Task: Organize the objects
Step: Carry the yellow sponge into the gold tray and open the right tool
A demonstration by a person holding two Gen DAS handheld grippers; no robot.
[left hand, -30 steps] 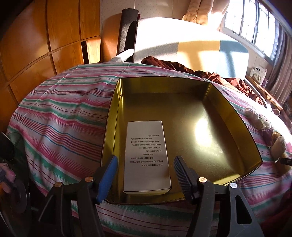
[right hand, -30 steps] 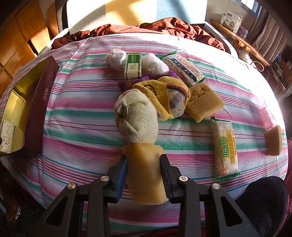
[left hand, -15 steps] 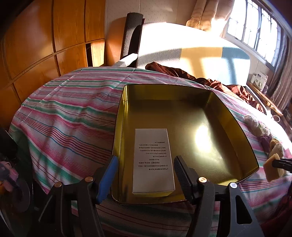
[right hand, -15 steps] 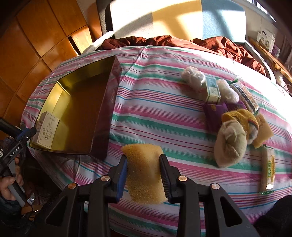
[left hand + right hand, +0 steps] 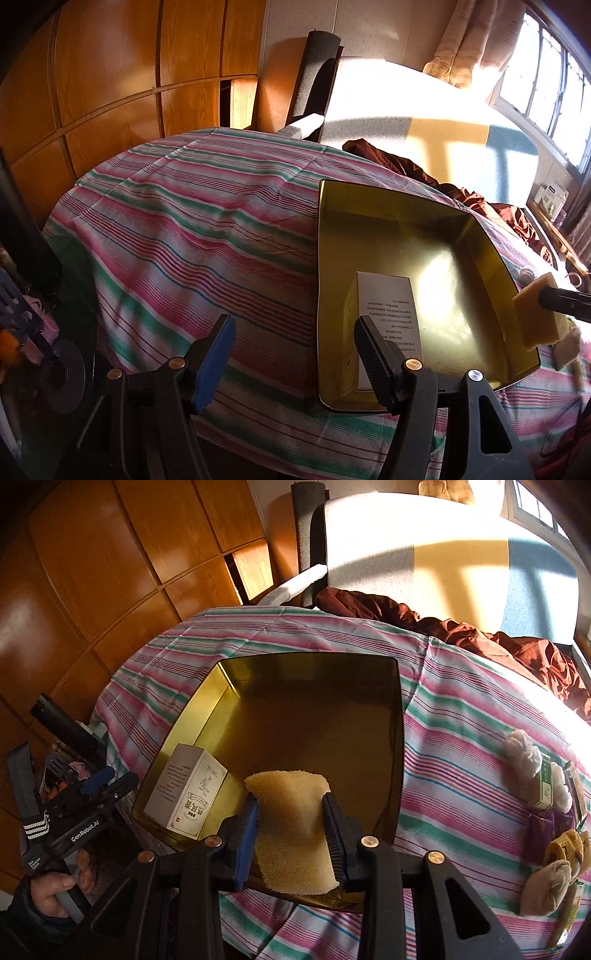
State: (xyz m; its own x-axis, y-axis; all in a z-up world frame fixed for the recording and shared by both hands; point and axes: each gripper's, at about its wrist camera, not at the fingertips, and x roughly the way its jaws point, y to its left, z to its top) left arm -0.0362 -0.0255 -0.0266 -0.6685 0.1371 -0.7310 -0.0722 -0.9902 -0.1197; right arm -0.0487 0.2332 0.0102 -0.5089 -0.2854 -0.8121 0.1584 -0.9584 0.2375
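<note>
A gold tin box [image 5: 398, 738] lies open on the striped bedspread; it also shows in the left wrist view [image 5: 321, 280]. A white carton [image 5: 186, 794] lies in its near left corner, also seen from the left wrist [image 5: 388, 306]. My right gripper [image 5: 290, 827] is shut on a yellow sponge [image 5: 291, 812] and holds it over the box's near edge; the sponge shows at the right of the left wrist view [image 5: 532, 314]. My left gripper [image 5: 295, 354] is open and empty, off the box's left near corner, and it shows in the right wrist view [image 5: 92, 786].
Several loose items lie at the right on the bedspread: white bundles [image 5: 521, 753], a green box [image 5: 543, 786], a purple packet [image 5: 539, 827], rolled socks [image 5: 546, 886]. A dark red cloth [image 5: 480, 635] lies at the back. Wooden panels [image 5: 110, 92] stand on the left.
My right gripper has carried the sponge left from the pile to over the box's near edge. My left gripper has swung left, away from the carton.
</note>
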